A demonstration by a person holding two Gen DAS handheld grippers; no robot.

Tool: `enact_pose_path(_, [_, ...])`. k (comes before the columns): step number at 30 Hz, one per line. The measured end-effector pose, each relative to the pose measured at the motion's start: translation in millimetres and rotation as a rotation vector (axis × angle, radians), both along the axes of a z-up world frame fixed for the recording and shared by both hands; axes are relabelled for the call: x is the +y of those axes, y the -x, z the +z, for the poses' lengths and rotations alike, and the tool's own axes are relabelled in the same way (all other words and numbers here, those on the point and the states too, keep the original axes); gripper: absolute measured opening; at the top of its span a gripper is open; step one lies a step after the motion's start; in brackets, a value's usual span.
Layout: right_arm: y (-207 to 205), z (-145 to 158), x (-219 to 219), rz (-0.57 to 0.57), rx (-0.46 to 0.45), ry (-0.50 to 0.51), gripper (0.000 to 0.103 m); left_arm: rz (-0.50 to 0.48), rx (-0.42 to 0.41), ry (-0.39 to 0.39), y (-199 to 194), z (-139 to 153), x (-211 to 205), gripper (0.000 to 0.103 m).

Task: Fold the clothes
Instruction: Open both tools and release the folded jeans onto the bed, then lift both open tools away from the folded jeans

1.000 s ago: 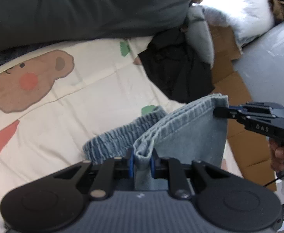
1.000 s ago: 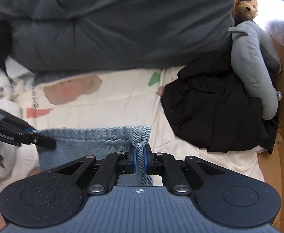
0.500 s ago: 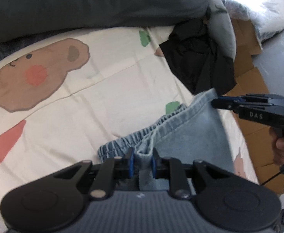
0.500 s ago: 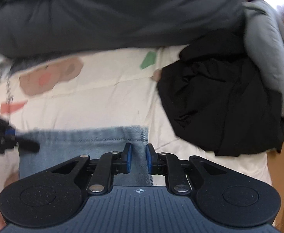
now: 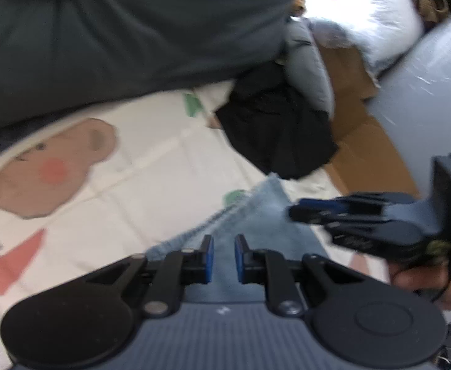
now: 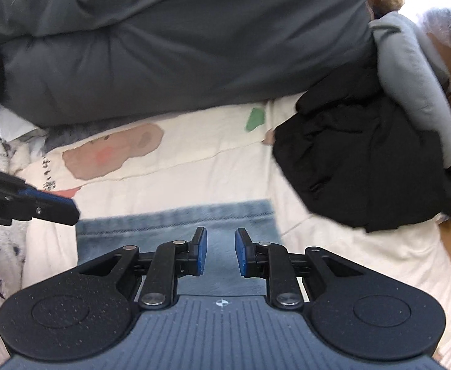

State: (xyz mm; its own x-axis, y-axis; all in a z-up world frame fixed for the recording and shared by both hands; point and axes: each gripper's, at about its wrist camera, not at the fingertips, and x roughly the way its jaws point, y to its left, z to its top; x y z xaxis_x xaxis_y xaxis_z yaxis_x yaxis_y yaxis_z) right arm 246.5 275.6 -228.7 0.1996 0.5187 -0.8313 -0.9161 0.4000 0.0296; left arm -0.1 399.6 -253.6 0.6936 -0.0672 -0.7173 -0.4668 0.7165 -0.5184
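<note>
My left gripper (image 5: 224,259) had its jaws apart with nothing between the blue pads, poised over the denim garment (image 6: 176,219). My right gripper (image 6: 221,254) was likewise spread and empty, directly above the same cloth. The denim lay flat on the cream printed bedsheet (image 6: 194,169), its stitched hem running straight across the right wrist view; in the left wrist view the hem ran diagonally away from the fingers, blurred. The left gripper's fingertips entered the right wrist view at the left edge, just beside the denim's far left corner; whether they touched the cloth I could not tell. A black garment (image 6: 364,160) lay bunched on the sheet to the right, near but apart from the denim. A dark grey duvet (image 6: 179,40) filled the far side. A hand (image 5: 423,277) held the right gripper's handle.
</note>
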Motion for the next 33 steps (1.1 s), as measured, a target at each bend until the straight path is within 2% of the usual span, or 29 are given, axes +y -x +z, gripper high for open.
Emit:
enact_pose_path(8, [-5.1,-30.7,10.9,-0.013,0.016,0.005,0.023,-0.029,0.075,-0.02,-19.9,-42.0,-6.3,0.01])
enact_pose_path(10, [-7.2,-36.7,15.4,-0.008,0.019,0.006,0.023,-0.032,0.095,-0.033,-21.3,-50.0,-6.8,0.002])
enact_pose_path(14, [-10.4,-51.8,26.9,-0.002,0.027,0.028,0.024,-0.034,0.115,-0.039,-24.9,-65.8,-5.1,0.003])
enact_pose_path(18, [-10.0,-65.3,32.2,-0.002,0.02,0.039,0.027,-0.011,0.123,-0.006,-25.1,-80.0,0.8,0.003])
enact_pose_path(22, [-8.2,-71.8,36.7,-0.023,0.013,0.043,0.031,-0.015,0.127,-0.046,-25.6,-80.3,-2.6,0.003])
enact_pose_path(26, [-9.0,-67.8,37.2,-0.057,0.022,0.044,0.033,0.022,0.113,-0.047,-20.5,-58.6,-2.3,0.003])
enact_pose_path(33, [14.1,-44.2,14.2,-0.07,0.005,-0.064,0.031,0.021,0.106,-0.088,-1.8,-40.6,-8.6,0.003])
